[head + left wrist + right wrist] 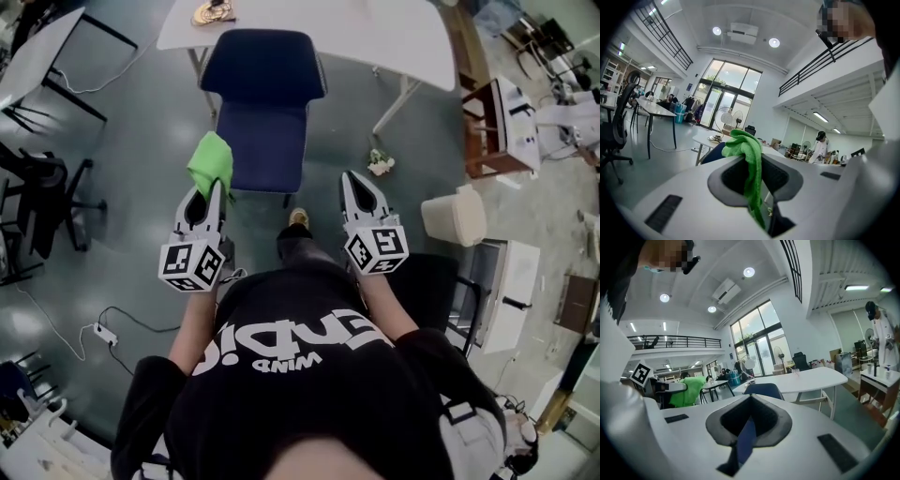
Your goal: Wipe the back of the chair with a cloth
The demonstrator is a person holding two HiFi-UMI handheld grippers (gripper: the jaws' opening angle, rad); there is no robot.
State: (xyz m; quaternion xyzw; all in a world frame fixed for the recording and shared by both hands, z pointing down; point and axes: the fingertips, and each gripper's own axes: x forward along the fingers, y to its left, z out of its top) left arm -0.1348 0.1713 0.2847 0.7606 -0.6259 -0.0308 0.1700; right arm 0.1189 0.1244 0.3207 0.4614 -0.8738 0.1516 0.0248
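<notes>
The bright green microfibre cloth [211, 161] was pinched in the clenched left gripper [207, 190]. Its loose bulk was bunched beyond the jaw tips, probably so that a soft face could be pressed on upholstery. It was held near the left edge of the back of the dark blue padded chair [263, 145], seemingly not yet touching. The right gripper [355, 180] was closed on nothing, apparently kept clear to the chair's right.
</notes>
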